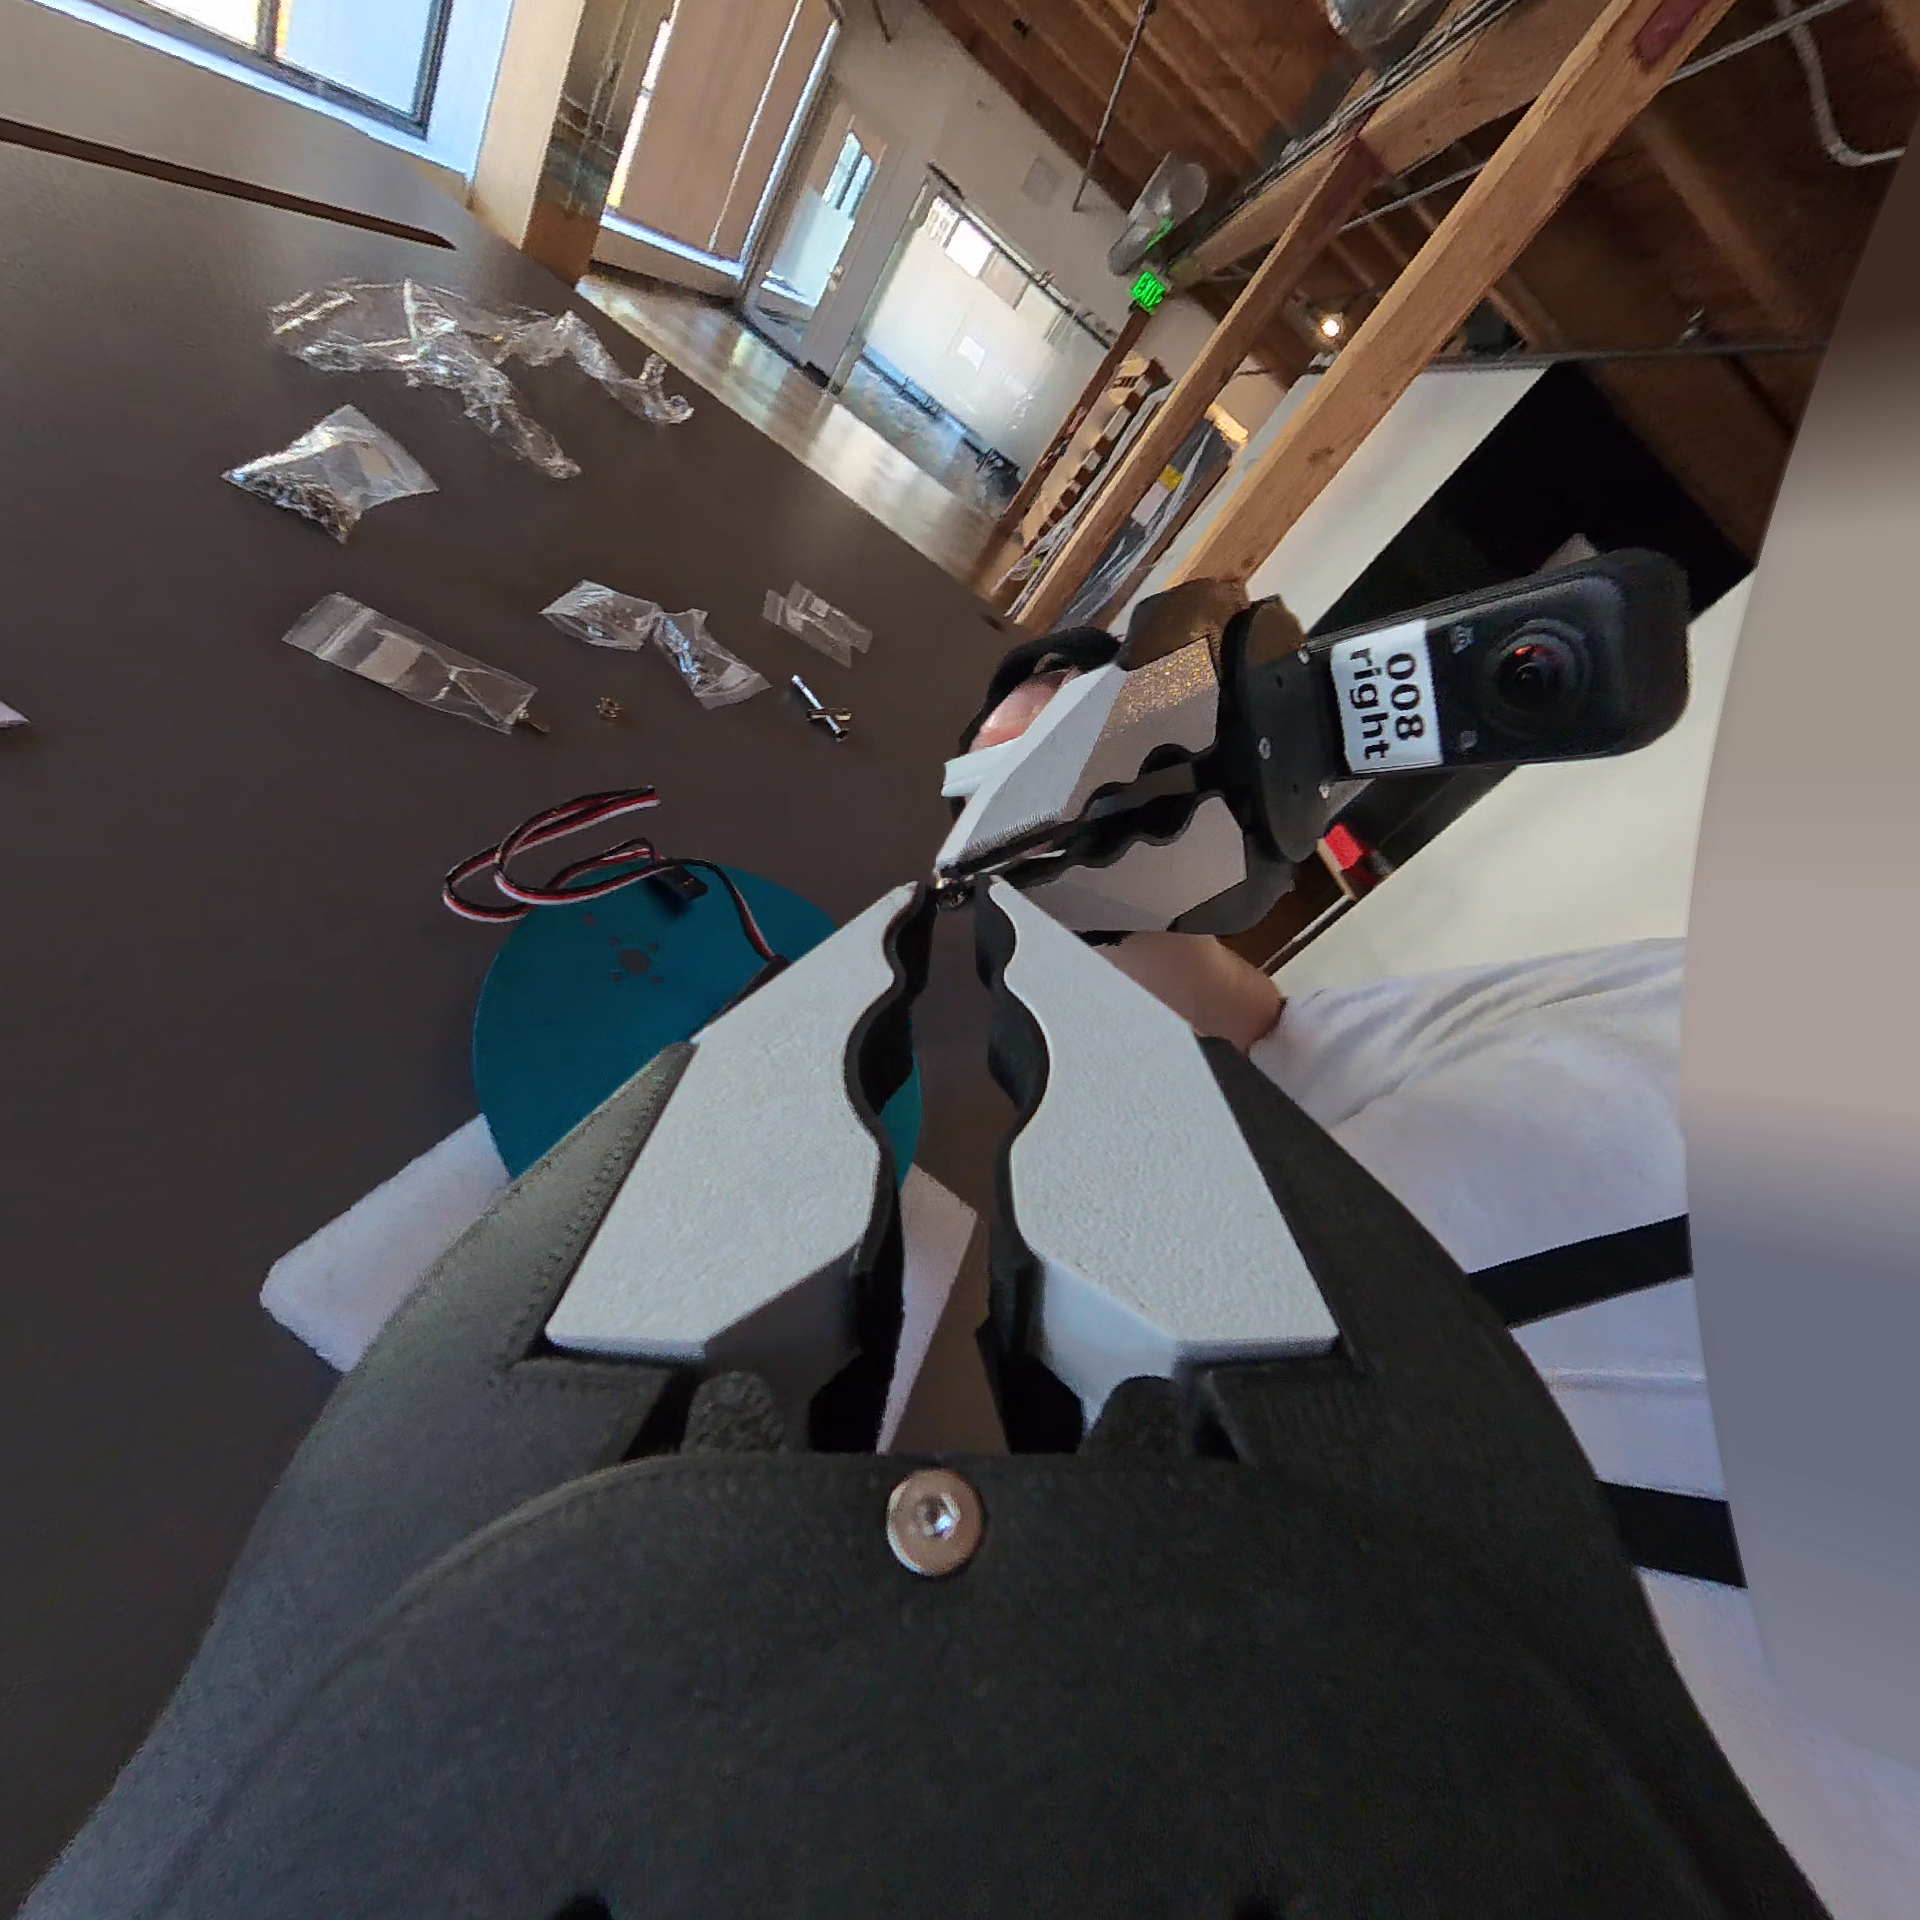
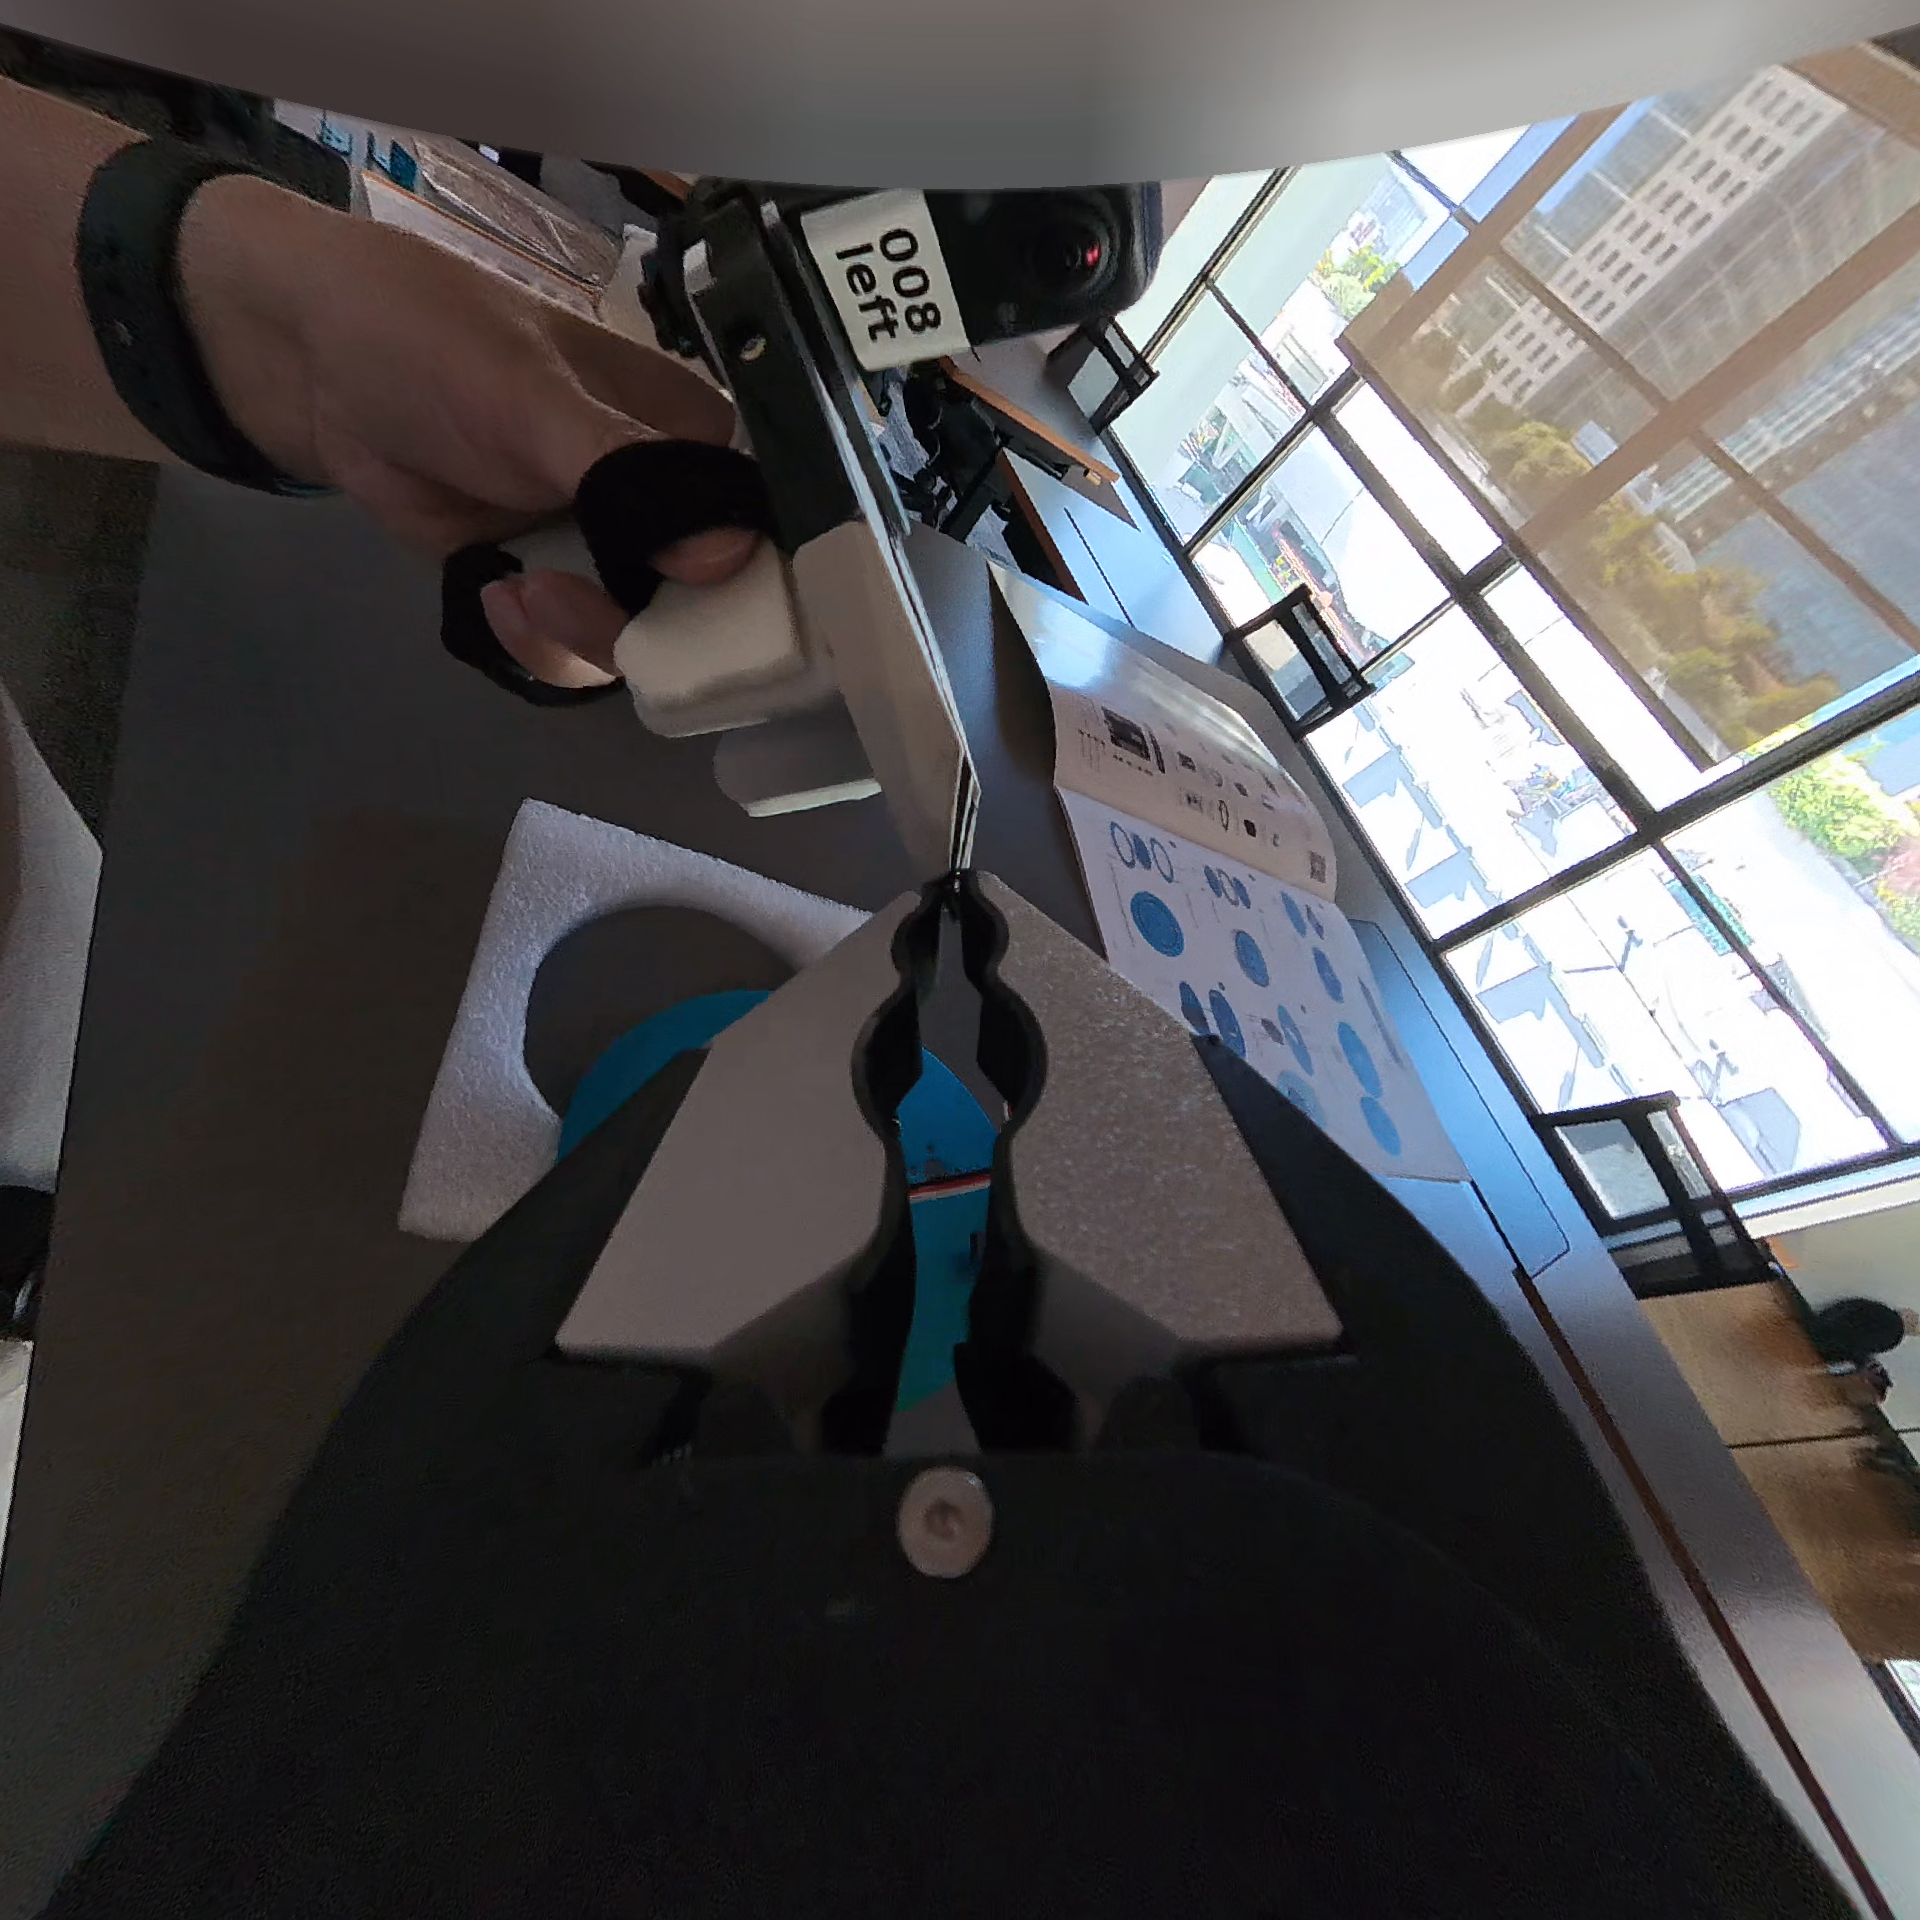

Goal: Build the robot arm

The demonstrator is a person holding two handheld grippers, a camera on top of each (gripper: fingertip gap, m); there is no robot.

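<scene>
Small metal part (image 1: 951,891): tiny and shiny, too small to identify. It is held in the air above the dark table (image 1: 156,935), right where the two tool tips meet.

Left wrist view:
- Left gripper (image 1: 953,896) is closed down to a narrow gap at the tips, and the part sits in that gap. It reads as pinching the part.
- Right gripper (image 1: 951,868) comes in from the upper right with its fingers pressed flat together. Its tip is touching or just beside the part. Cannot tell if it grips anything.
- Below the tips are a teal disc (image 1: 603,997) resting partly on white foam (image 1: 353,1278), and a red-white-black wire lead (image 1: 540,862) looped at the disc's far edge.
- Clear plastic bags (image 1: 416,665) and loose hardware lie well apart, further out.

Right wrist view:
- Right gripper (image 2: 951,902) has its tips nearly together on a small dark spot. The part itself can't be made out here.
- Left gripper (image 2: 964,857) is seen edge-on and clamped, held by a hand (image 2: 395,416), with its tip meeting the right tips.
- Foam (image 2: 540,862) with a round cutout and the disc (image 2: 644,1049) are underneath.
- An open booklet (image 2: 1226,904) lies to the right, near the window.
</scene>
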